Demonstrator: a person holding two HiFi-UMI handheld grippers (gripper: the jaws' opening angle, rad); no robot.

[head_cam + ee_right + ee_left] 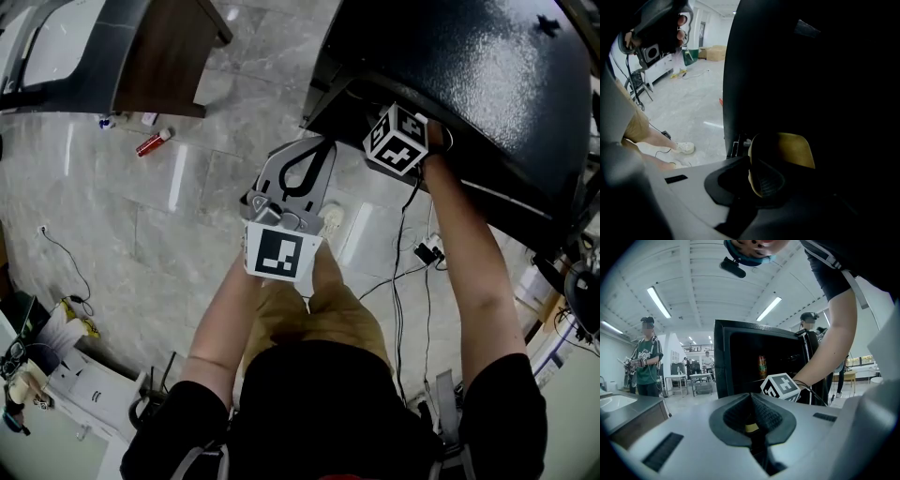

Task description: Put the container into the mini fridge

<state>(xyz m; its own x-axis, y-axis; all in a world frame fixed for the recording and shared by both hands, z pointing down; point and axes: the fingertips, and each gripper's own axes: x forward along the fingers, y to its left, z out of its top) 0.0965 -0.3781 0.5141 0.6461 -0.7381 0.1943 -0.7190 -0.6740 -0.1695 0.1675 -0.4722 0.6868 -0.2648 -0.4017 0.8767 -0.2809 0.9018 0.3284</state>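
Right claw [765,174] clamps the yellow container [796,150] inside the mini fridge [811,70].

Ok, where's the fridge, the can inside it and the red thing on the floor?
mini fridge [469,66], head view, on its shiny black top.
can [762,366], left gripper view, on its middle.
red thing [155,142], head view, on its middle, on the floor [187,244].

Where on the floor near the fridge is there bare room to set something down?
The widest bare floor lies between the red tube, the dark table and the person's leg. It is crowded right of the leg, where cables run beside the fridge, and at lower left, where gear is piled.
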